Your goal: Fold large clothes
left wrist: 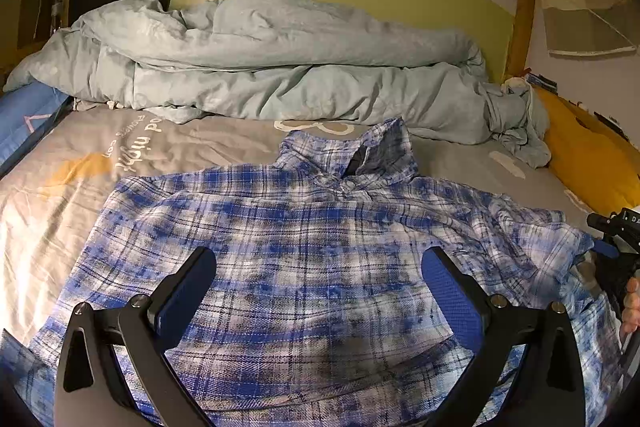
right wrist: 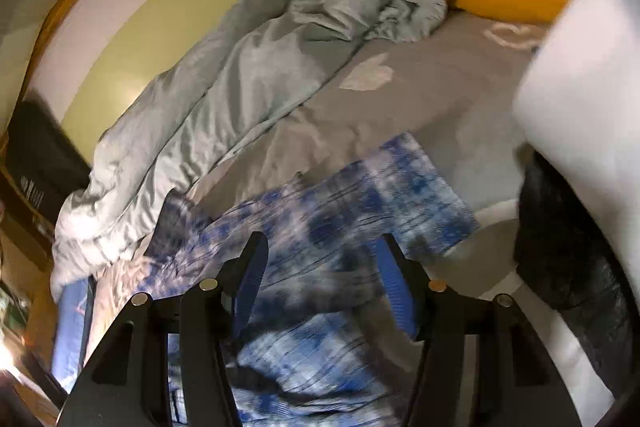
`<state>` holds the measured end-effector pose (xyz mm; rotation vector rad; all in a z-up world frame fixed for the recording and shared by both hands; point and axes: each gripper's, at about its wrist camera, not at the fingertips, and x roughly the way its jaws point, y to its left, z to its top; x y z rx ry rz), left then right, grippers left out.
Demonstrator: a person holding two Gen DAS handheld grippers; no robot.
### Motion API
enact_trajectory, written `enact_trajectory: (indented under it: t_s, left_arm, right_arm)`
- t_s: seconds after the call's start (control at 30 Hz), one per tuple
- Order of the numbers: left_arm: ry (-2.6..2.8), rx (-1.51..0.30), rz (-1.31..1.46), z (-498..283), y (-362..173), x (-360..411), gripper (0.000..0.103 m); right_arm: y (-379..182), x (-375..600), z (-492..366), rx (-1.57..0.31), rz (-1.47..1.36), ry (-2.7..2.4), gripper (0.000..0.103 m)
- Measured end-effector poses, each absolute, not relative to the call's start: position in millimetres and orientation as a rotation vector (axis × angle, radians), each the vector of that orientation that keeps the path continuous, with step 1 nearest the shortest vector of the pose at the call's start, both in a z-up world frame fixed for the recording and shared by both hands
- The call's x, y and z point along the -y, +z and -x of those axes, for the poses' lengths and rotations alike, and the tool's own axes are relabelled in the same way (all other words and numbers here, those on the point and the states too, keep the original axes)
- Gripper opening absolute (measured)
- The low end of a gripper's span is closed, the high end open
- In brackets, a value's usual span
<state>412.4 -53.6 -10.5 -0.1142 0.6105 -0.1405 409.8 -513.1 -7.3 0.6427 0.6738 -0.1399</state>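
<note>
A blue and white plaid shirt (left wrist: 312, 247) lies spread on the bed, collar (left wrist: 360, 151) towards the far side. My left gripper (left wrist: 320, 267) is open and empty, hovering over the shirt's middle. The right gripper shows at the right edge of the left wrist view (left wrist: 616, 247), by the shirt's right sleeve. In the right wrist view my right gripper (right wrist: 320, 259) is open over the shirt's sleeve (right wrist: 360, 195); the view is blurred and nothing sits between its fingers.
A rumpled light-blue duvet (left wrist: 280, 67) lies along the bed's far side. A yellow pillow (left wrist: 588, 155) is at the right. The grey printed sheet (left wrist: 120, 155) covers the bed. A person's white-clad body (right wrist: 580, 87) is at the right.
</note>
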Motion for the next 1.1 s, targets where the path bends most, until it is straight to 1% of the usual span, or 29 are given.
enact_trajectory:
  t_s: [0.23,0.33,0.4,0.43,0.47,0.5,0.53,0.57,0.63,0.77,0.97,1.03,1.1]
  left_arm:
    - [-0.151,-0.601,0.096,-411,-10,57,0.103]
    - [-0.151,-0.601,0.093,-410,-10,58,0.103]
    - [-0.151,-0.600,0.093,-410,-10,58,0.103]
    - [-0.151,-0.598,0.094,-410,-9,58,0.103]
    - [-0.151,-0.597,0.094,-410,-9,58,0.103]
    - [-0.150,-0.594,0.093,-410,-9,58,0.103]
    - [-0.149,-0.592,0.092,-409,-8,58,0.103]
    - [-0.147,-0.590,0.089,-409,-8,58,0.103]
    - [-0.141,-0.586,0.082,-409,-8,59,0.103]
    - [-0.073,-0.565,0.020,-407,-6,62,0.103]
    - [-0.091,-0.532,0.012,-401,0,63,0.103]
    - [-0.108,-0.510,0.005,-395,5,65,0.103]
    - [-0.129,-0.485,0.004,-390,9,66,0.103]
  right_arm:
    - [-42,523,-421,-0.797,-0.582,-0.391,0.056]
    - [-49,525,-423,-0.791,-0.575,-0.407,0.059]
    - [-52,533,-421,-0.770,-0.618,-0.416,0.059]
    - [-53,535,-421,-0.760,-0.633,-0.418,0.057]
    - [-54,536,-420,-0.758,-0.637,-0.424,0.052]
    - [-53,535,-421,-0.759,-0.625,-0.435,0.033]
    - [-53,533,-422,-0.762,-0.614,-0.428,0.009]
    - [-54,531,-424,-0.774,-0.612,-0.388,0.006]
    - [-49,524,-423,-0.752,-0.585,-0.372,0.005]
    - [-18,502,-408,-0.607,-0.544,-0.255,0.005]
    - [42,434,-386,-0.397,-0.514,0.252,0.005]
    - [56,405,-376,-0.364,-0.464,0.381,0.005]
    - [59,379,-375,-0.387,-0.434,0.435,0.005]
